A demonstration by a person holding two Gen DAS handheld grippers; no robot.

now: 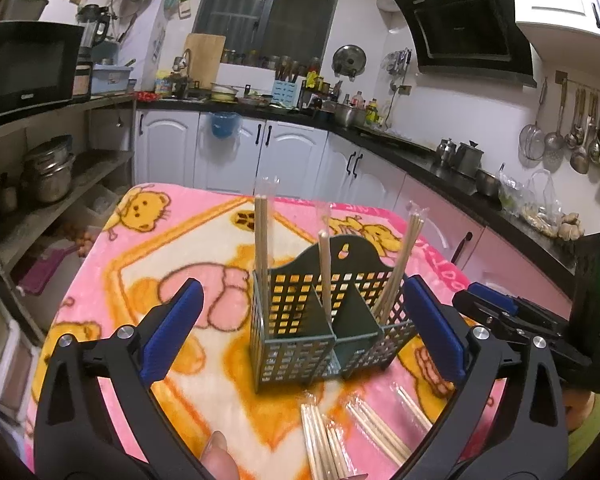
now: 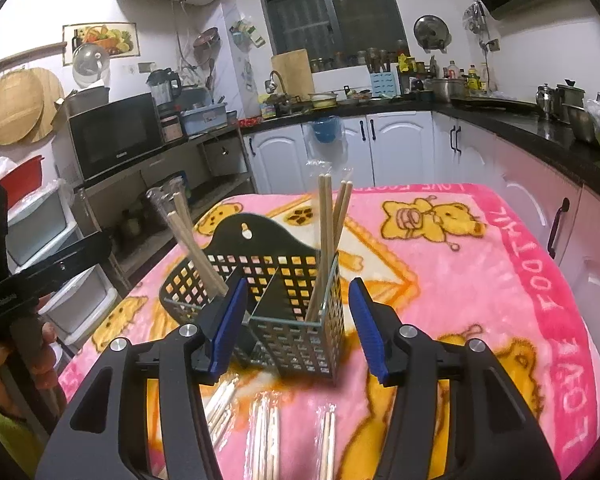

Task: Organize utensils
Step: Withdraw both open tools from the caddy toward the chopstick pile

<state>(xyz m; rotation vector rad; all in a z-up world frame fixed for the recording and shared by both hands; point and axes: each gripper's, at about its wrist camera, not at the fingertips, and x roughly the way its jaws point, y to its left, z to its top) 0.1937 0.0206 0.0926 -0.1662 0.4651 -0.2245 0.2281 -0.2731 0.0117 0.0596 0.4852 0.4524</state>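
Observation:
A dark green perforated utensil caddy (image 1: pixel 324 328) stands on the pink bear blanket (image 1: pixel 148 264). Wrapped wooden chopstick pairs (image 1: pixel 262 240) stand upright in its compartments. More wrapped chopstick pairs (image 1: pixel 324 440) lie flat on the blanket in front of it. My left gripper (image 1: pixel 300 324) is open and empty, its blue pads either side of the caddy. In the right wrist view the caddy (image 2: pixel 276 304) stands just beyond my right gripper (image 2: pixel 298 324), which is open and empty. Loose chopsticks (image 2: pixel 268 440) lie below it. The right gripper also shows at the right edge of the left wrist view (image 1: pixel 512 316).
A shelf unit with a microwave (image 1: pixel 28 64) and pots stands to the left of the table. Kitchen counters with white cabinets (image 1: pixel 284 152) run behind and along the right. Ladles hang on the right wall (image 1: pixel 580 128).

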